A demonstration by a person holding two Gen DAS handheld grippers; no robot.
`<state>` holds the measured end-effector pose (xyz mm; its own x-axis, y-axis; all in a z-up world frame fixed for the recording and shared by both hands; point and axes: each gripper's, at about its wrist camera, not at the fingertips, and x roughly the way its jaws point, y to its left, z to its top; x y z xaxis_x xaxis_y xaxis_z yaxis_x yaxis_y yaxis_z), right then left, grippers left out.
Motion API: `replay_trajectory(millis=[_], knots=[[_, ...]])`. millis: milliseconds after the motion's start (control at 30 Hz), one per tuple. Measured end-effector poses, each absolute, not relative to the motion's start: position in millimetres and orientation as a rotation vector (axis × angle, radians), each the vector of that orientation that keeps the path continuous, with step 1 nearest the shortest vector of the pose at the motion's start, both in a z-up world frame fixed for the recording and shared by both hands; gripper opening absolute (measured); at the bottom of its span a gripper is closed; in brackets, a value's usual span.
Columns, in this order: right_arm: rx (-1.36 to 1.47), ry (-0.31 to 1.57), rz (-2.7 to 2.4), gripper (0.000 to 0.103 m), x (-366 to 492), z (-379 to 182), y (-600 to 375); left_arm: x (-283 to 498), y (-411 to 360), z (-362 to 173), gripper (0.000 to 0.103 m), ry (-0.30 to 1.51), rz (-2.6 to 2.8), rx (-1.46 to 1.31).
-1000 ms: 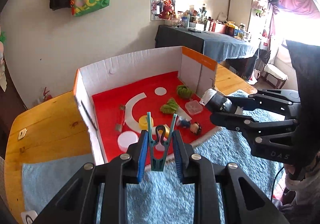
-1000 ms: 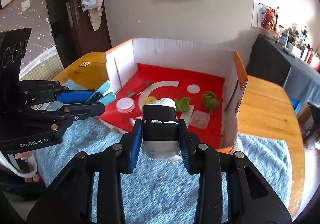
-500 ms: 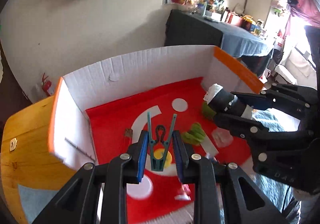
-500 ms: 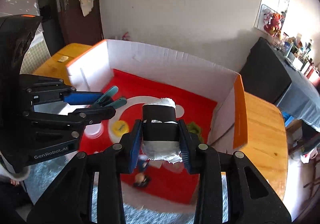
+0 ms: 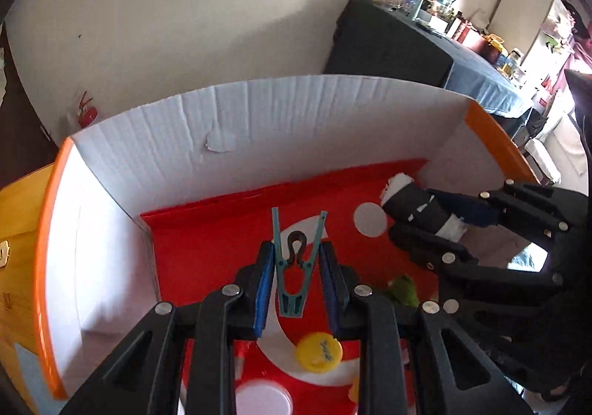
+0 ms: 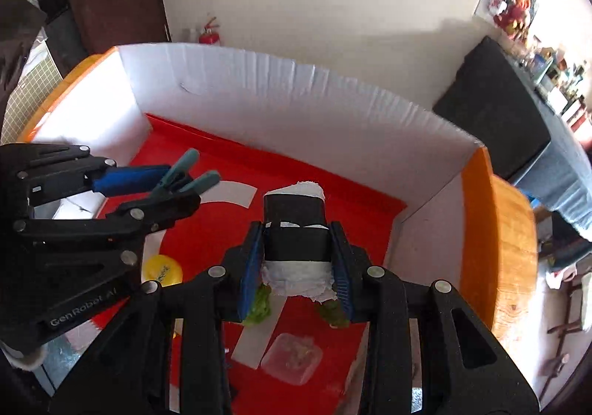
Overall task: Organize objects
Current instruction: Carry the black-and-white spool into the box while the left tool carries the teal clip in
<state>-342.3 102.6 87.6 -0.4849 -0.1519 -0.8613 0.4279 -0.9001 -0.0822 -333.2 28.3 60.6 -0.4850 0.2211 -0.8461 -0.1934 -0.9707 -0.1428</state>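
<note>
My left gripper (image 5: 297,281) is shut on a teal clothes peg (image 5: 295,267) and holds it above the red floor of the open cardboard box (image 5: 281,126). My right gripper (image 6: 296,263) is shut on a white roll wrapped in black tape (image 6: 295,233), also above the box floor (image 6: 333,193). In the right wrist view the left gripper (image 6: 162,185) with the peg (image 6: 185,174) is at the left. In the left wrist view the right gripper (image 5: 444,226) with the roll (image 5: 414,207) is at the right.
On the box floor lie a yellow cap (image 5: 319,354), a white lid (image 5: 262,398), green pieces (image 5: 403,291) and a clear small container (image 6: 292,357). White box walls with orange rims (image 6: 477,215) surround three sides. The wooden table (image 6: 514,248) lies outside.
Both grippers moved forward from above the blue towel to over the box interior, carrying the peg and the roll. The back wall is much nearer.
</note>
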Motion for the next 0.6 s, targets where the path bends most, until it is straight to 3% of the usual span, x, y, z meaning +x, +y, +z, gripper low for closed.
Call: replay_trajectory(millis=[600], knots=[[1.510, 0.449, -2.348, 0.034, -365.0, 58.7, 95.8, -352.2, 26.2, 41.7, 0.026, -0.135, 2.469, -1.546]])
